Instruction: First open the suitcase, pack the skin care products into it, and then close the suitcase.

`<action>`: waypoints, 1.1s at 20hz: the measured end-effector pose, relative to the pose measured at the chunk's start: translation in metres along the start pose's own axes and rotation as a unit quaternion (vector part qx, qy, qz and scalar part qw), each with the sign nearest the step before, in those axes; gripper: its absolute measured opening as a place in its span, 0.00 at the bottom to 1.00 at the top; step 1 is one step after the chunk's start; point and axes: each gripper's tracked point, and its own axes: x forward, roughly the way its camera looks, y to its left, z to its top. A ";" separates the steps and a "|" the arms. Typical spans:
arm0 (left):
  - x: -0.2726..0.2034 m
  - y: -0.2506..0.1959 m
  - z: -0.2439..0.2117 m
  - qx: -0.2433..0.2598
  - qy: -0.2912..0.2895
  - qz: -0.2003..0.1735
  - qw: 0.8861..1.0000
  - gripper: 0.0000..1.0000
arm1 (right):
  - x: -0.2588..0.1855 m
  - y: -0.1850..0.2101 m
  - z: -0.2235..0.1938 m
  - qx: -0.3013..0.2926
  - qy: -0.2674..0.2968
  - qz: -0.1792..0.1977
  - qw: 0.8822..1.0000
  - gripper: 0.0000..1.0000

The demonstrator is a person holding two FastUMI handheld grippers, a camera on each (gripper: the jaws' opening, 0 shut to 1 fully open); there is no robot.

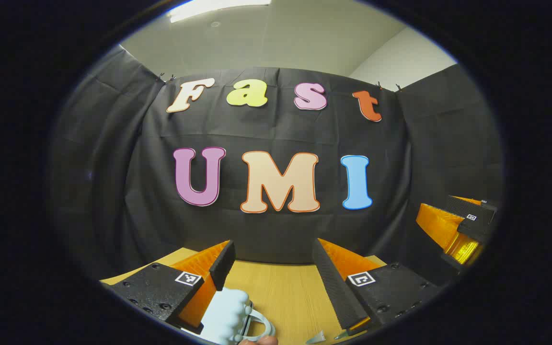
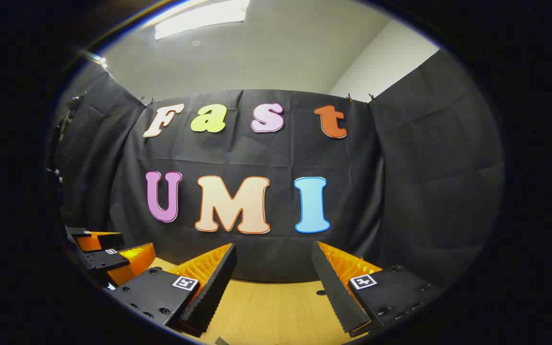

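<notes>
Since the pale blue suitcase (image 1: 228, 316) sits only at the bottom edge of the left gripper view, with its ribbed shell and handle showing, you look to be at the very start, with opening not yet begun. Your left gripper (image 1: 272, 268) hovers above it, fingers apart and empty; the right gripper (image 2: 272, 273) is likewise spread over bare wooden table (image 2: 266, 306). Next, I'd judge, you must tilt both down to find the lid edge.
</notes>
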 end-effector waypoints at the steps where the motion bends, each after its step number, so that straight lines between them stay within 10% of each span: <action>1: 0.001 -0.002 0.000 0.003 0.001 0.000 1.000 0.95 | 0.001 0.000 -0.003 0.007 0.004 0.006 1.000 0.99; 12: -0.004 -0.012 -0.057 0.059 0.070 0.046 0.995 0.98 | -0.003 -0.013 -0.028 0.028 0.000 0.080 0.996 0.99; 22: 0.000 0.000 -0.206 0.036 0.289 0.010 0.957 0.96 | -0.008 -0.045 -0.039 0.016 0.028 0.001 0.999 0.98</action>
